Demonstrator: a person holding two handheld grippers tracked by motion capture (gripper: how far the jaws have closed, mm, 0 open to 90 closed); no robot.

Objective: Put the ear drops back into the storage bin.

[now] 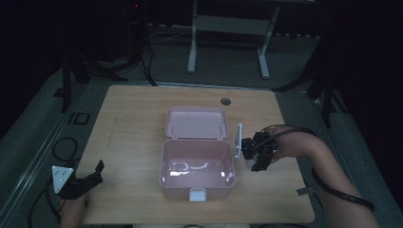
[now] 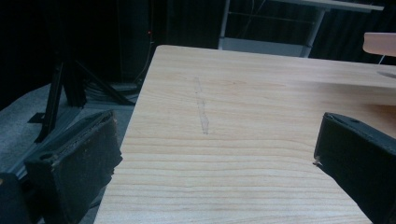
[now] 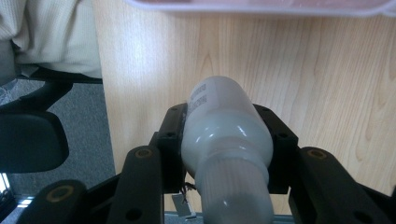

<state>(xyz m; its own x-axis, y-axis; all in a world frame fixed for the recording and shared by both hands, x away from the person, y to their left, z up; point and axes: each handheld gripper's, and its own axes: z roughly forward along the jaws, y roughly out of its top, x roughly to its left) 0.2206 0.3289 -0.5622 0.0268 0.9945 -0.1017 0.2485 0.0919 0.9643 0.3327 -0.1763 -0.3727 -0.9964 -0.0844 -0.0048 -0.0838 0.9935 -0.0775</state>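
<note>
Right gripper view: the right claw is clamped on a white bottle, held at the open box's 3 o'clock, probably for dropping in. The left claw gapes empty above the tabletop, at 8 o'clock.

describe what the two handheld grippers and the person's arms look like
Both grippers are black with two blocky jaws. The left gripper carries a grey three-cornered plate; the right gripper has one too, and a black cable trails along the bare forearm. Its jaws show round screw holes.
</note>
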